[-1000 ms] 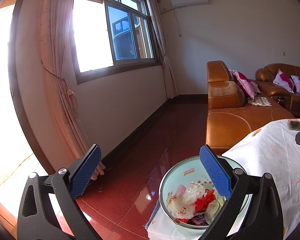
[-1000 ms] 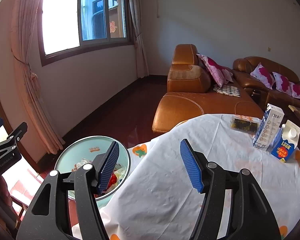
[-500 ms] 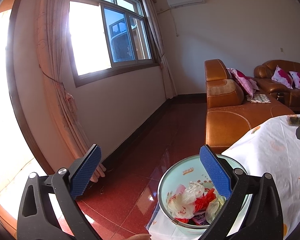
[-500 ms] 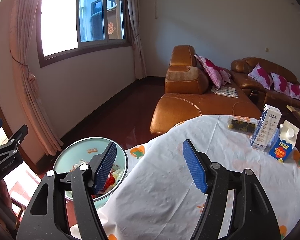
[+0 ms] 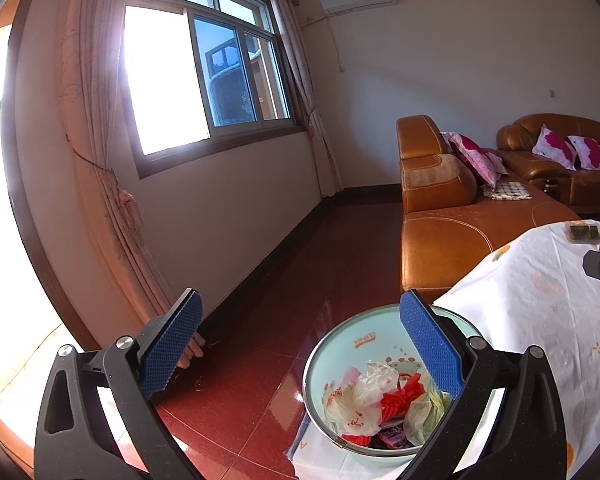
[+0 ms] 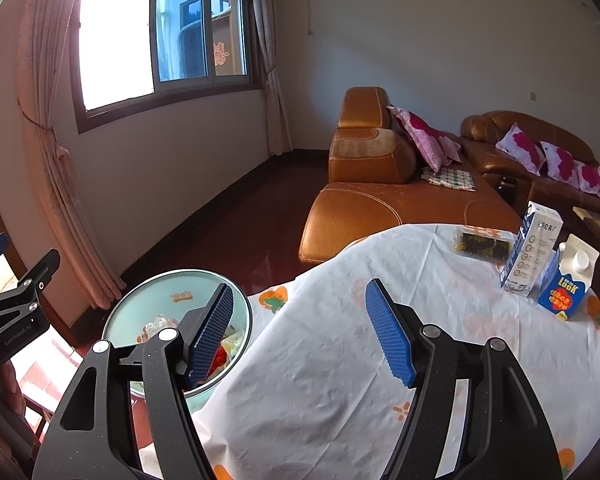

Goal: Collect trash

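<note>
- Left gripper (image 5: 300, 344): jaws wide apart, nothing between them, above the floor.
- Right gripper (image 6: 300, 332): jaws apart, empty, over the tablecloth (image 6: 340, 360).
- Trash (image 5: 380, 404) sits in a basin (image 5: 340, 344) at the table's edge.
- Two cartons (image 6: 548, 264) stand at the far side.

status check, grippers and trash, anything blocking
Left gripper open, empty. Right gripper open, empty. Basin holds wrappers; two cartons and dark packet left on table. Path unobstructed.

Harsh daylight blows out the window (image 5: 168, 76); sharp frames bend at dark fisheye edges.
</note>
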Motion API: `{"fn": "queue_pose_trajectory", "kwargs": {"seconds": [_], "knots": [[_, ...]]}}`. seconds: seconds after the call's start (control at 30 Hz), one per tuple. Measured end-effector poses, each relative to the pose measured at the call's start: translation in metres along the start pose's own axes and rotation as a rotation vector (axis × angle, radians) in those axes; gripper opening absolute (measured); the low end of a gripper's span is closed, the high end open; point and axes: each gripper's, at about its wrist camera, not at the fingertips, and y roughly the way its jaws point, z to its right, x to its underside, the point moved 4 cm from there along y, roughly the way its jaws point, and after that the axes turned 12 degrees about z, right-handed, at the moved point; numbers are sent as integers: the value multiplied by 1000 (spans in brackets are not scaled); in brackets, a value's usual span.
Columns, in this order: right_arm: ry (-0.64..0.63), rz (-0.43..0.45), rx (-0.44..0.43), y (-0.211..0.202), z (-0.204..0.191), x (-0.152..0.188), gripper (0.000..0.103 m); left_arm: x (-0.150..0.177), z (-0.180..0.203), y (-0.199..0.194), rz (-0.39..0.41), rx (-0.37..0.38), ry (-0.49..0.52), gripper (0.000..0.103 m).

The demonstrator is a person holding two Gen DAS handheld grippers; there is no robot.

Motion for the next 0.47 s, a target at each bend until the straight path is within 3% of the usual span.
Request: {"fn": "queue_pose_trajectory", "kwargs": {"seconds": [0.27,0.47], "knots": [[-20,-11,15,-7,14,6,68,0,-1,0,-2,-16,0,97],[-15,-61,146,-23,93,28,76,2,-1,3,-34,-2,-12,97]]}}
